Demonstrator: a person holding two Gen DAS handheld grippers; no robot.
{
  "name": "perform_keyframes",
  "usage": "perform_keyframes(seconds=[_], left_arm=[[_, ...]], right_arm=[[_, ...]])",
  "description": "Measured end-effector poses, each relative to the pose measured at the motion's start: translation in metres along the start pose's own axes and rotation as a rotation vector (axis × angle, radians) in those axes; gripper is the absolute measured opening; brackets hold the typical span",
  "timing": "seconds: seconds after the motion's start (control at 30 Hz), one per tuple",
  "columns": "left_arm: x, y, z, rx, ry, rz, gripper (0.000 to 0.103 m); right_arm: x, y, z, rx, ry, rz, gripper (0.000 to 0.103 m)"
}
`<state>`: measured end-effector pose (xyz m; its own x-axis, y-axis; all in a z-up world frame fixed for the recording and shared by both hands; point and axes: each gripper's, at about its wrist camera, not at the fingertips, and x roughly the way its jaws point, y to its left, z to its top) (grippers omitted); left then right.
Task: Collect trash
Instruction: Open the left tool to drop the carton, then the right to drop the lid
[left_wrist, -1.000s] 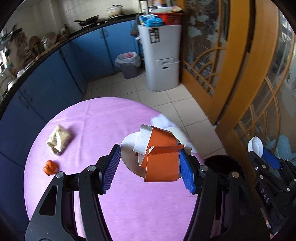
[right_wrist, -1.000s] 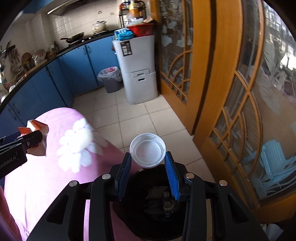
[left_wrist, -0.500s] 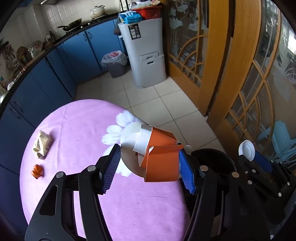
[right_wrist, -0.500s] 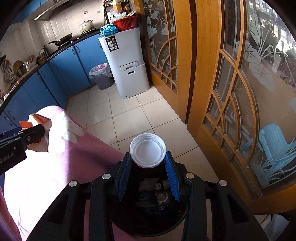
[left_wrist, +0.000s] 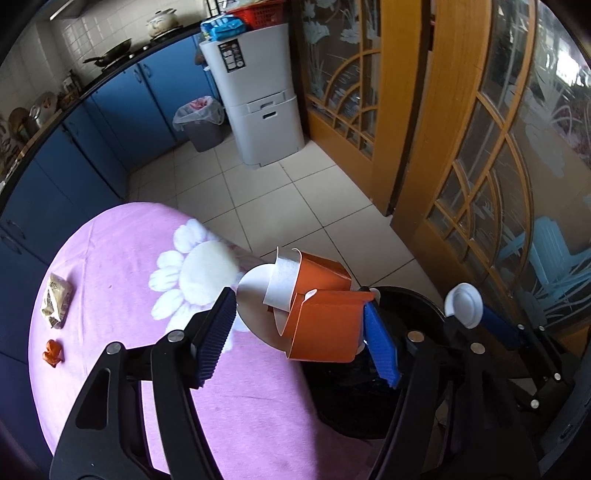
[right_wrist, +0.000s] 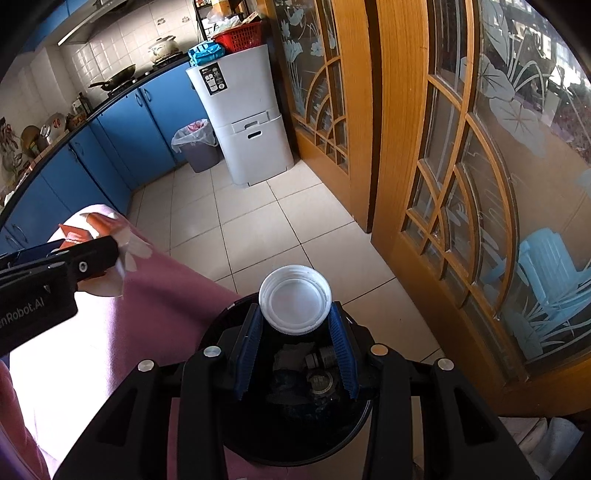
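My left gripper (left_wrist: 299, 325) is shut on a crushed orange paper cup (left_wrist: 321, 314) with a white inside, held above the table's right edge beside a black trash bin (left_wrist: 417, 306). My right gripper (right_wrist: 295, 328) is shut on a white plastic lid (right_wrist: 294, 305) and holds it over the open black bin (right_wrist: 295, 439), which has trash inside. The lid also shows in the left wrist view (left_wrist: 463, 305). A crumpled beige wrapper (left_wrist: 56, 300) and a small orange scrap (left_wrist: 53, 352) lie on the pink tablecloth (left_wrist: 122, 266) at the left.
A round table with a pink flowered cloth sits left of the bin. A wooden glass-panelled door (right_wrist: 461, 147) stands to the right. A grey lined bin (left_wrist: 201, 123), white cabinet (left_wrist: 258, 96) and blue kitchen cupboards (left_wrist: 110, 122) line the far wall across a tiled floor.
Both grippers have moved right and away from the table. The cup now hangs at the table edge by the bin, and the lid is over the bin's opening.
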<state>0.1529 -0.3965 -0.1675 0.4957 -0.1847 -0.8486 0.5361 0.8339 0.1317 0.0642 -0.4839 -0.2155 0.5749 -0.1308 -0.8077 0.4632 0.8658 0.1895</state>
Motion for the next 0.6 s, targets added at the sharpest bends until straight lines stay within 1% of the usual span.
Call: perform_keyframes(seconds=[0.07, 0.17, 0.2, 0.23, 0.53, 0.6], left_arm=[[0.001, -0.006, 0.000, 0.017, -0.004, 0.004, 0.072], [0.001, -0.010, 0.000, 0.022, -0.005, 0.001, 0.084], [0.000, -0.009, 0.000, 0.017, -0.011, 0.003, 0.089], [-0.001, -0.008, 0.000, 0.015, -0.015, 0.002, 0.091], [-0.003, 0.005, 0.000, -0.016, -0.011, 0.019, 0.093], [-0.003, 0.007, -0.002, -0.017, -0.011, 0.023, 0.093]], right_arm=[[0.001, -0.001, -0.001, 0.002, 0.003, 0.000, 0.037], [0.003, -0.002, -0.002, 0.003, 0.010, -0.001, 0.037], [0.003, -0.003, -0.003, 0.004, 0.011, -0.002, 0.037], [0.003, -0.003, -0.003, 0.005, 0.013, -0.002, 0.037], [0.010, 0.001, -0.005, 0.006, 0.035, 0.010, 0.038], [0.015, 0.001, -0.007, 0.017, 0.055, 0.016, 0.038]])
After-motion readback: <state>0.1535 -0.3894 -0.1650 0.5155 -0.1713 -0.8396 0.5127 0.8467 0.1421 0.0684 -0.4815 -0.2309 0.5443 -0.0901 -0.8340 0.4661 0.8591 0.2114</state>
